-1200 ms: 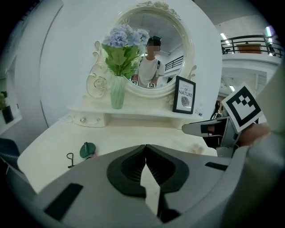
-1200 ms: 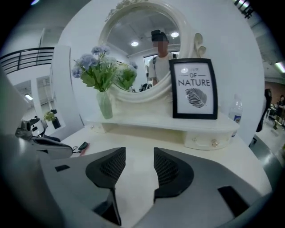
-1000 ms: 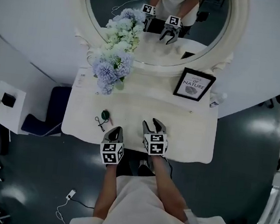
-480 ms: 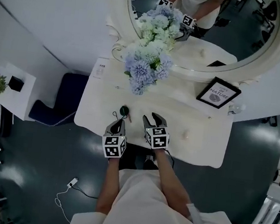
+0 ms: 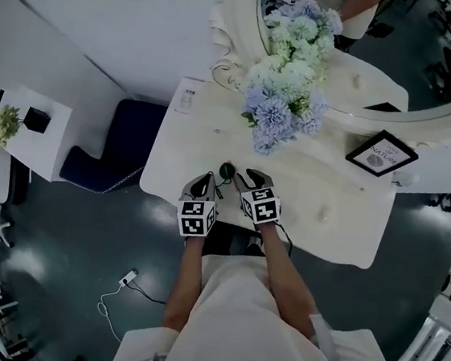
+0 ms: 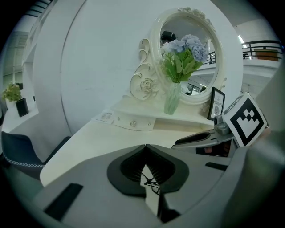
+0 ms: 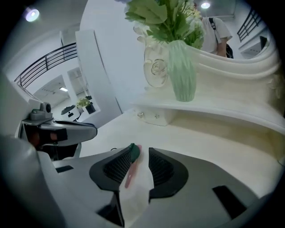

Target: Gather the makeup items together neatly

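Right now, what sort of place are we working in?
It looks like a dressing corner, perhaps a staged bedroom or showroom: a white vanity table stands against the wall, an ornate oval mirror rises behind it, and a vase of blue flowers and a small framed picture sit on top.

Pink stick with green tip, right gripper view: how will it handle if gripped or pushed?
The pink stick looks thin and small, so probably light. Its slim, seemingly rounded shape may roll or skid on the smooth tabletop if pushed.
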Tool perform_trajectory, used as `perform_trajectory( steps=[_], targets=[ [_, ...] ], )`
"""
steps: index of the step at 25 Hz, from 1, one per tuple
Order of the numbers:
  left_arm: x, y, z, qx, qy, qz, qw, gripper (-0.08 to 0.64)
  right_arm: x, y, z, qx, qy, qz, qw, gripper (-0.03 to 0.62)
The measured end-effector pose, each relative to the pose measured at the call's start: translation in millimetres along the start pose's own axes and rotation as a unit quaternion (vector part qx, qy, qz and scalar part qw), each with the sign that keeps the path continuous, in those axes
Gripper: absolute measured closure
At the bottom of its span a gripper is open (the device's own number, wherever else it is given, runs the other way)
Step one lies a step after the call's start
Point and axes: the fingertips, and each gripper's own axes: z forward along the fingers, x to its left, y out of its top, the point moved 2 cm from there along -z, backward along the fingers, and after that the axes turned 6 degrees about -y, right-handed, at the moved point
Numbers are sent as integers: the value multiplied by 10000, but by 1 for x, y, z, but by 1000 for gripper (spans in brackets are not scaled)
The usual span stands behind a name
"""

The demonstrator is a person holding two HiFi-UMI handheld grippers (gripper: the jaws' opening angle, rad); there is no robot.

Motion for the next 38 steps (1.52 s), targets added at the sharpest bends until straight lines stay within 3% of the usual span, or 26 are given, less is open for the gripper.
perform_trajectory(
  steps=[10,17,29,38],
  targets=[
    [47,10,16,201,-156,23,9997,545,40,5,51,495,0,-382,9980,458],
    [55,14,37,402,-474,142,9980,545,39,13,61,605,-462,-671,9948,538],
    [8,27,55,459,-991,509,9927,545,2,22,20,44,-902,-27,9959,549],
    [-80,23,75,608,-1718,1025,9779,545,-81,-21,-53,-218,-1888,983,9768,549]
  ],
)
